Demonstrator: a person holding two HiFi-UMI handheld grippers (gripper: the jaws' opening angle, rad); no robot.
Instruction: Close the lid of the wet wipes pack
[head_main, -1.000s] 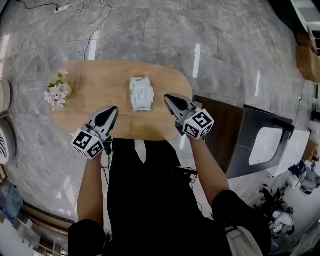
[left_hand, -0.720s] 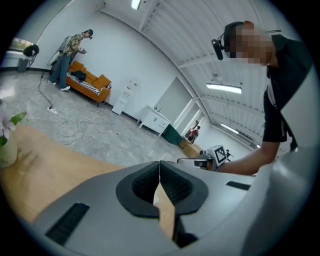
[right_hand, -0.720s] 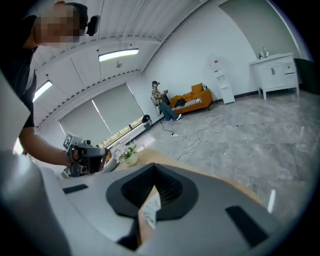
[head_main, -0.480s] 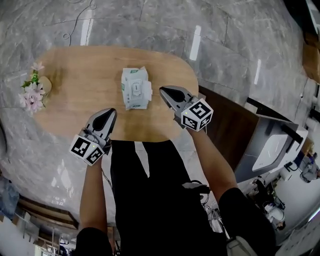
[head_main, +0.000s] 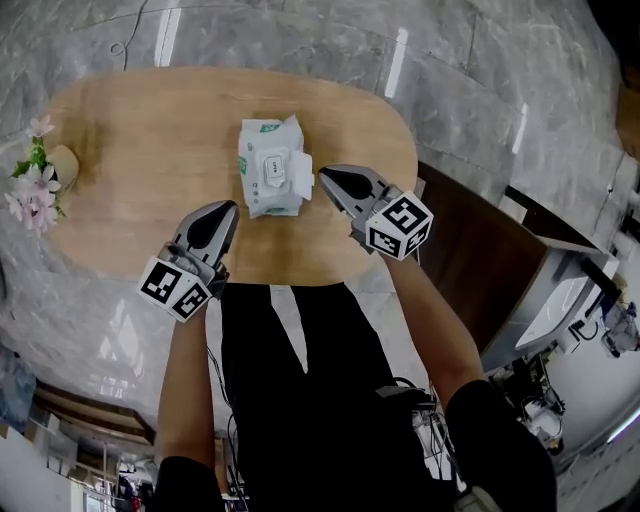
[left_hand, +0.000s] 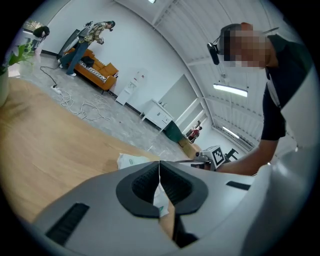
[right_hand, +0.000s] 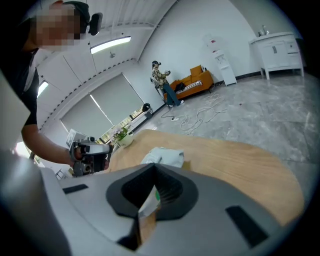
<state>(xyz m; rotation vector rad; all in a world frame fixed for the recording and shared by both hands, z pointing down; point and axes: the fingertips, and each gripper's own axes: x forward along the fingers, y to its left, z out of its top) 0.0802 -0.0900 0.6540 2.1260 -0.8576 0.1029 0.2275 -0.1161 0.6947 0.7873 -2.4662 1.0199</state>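
Since a second ago, both tongs have come closer to the wet wipes pack (head_main: 268, 170), and the right gripper (head_main: 325, 176) now has its tip just beside the pack's right edge.

Nearest in the head view, the person's two bare forearms reach forward over the near edge of the oval wooden table (head_main: 150, 130). The left gripper (head_main: 224, 212) hovers over the near part of the tabletop, its marker cube (head_main: 175, 288) hanging past the table edge and its tip near the pack's near-left corner without touching it. In the left gripper view the two dark pads meet in a thin line at the tip (left_hand: 159, 167); they are pressed together with nothing between them, and the pack (left_hand: 131, 161) lies on the wood just beyond.

The right gripper sits slightly farther in, its marker cube (head_main: 400, 225) off the table's right side. In its own view the jaws are likewise pressed together at the tip (right_hand: 153, 167) and pinch nothing, with the pack (right_hand: 164, 156) lying ahead of them.

The pack lies flat near the middle of the table, long side running near to far, with a white flap jutting from its right edge. Well to the left, at the table's left end, stands a small pot of pink flowers (head_main: 30, 185). Grey marble floor (head_main: 300, 40) surrounds the table on the far side.
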